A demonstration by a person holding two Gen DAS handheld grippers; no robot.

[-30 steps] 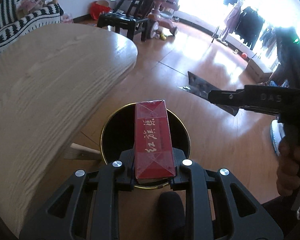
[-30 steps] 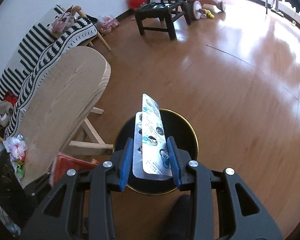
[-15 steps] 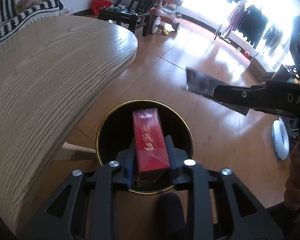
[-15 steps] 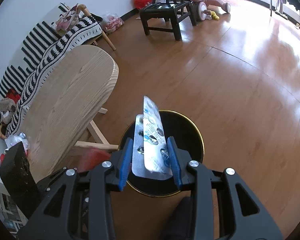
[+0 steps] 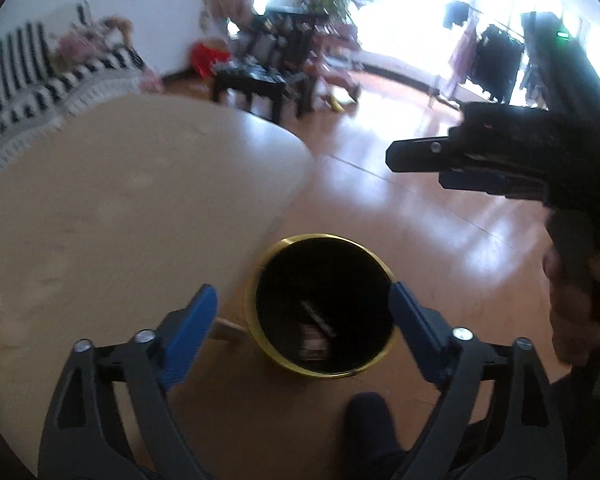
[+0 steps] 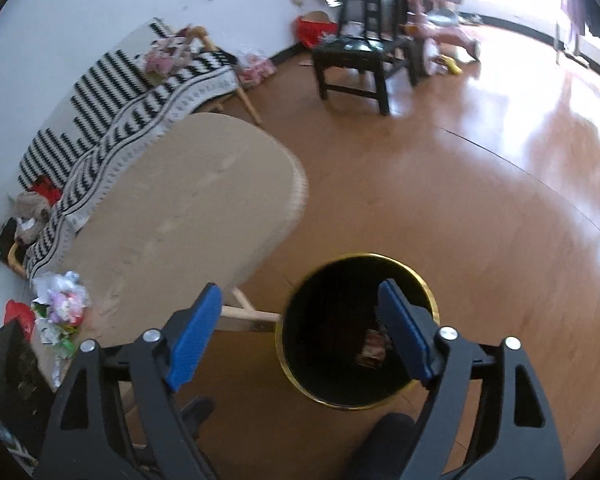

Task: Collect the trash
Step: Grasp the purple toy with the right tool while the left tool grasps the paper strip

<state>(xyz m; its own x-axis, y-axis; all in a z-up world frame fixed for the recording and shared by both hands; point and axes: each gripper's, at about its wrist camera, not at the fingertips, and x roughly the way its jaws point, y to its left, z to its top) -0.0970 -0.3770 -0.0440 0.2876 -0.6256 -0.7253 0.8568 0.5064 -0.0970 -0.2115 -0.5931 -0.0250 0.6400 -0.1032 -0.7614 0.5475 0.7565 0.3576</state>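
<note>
Black bin (image 5: 260, 300), gold rim, on floor beside counter (image 5: 120, 200) | left gripper (image 5: 302, 322) fingers wide, just opened, nothing between | right gripper (image 6: 300, 330) fingers wide, just opened, nothing between | trash (image 6: 374, 348) lies inside bin, blurred, kind unclear | wrappers (image 6: 60, 308) on counter's near end, cut off.

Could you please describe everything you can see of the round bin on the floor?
The bin is a round, upright container with a black inside and a thin gold rim, standing open on the wooden floor beside the light wooden table. A few blurred pieces of trash lie at its bottom. Nothing touches it.
</note>
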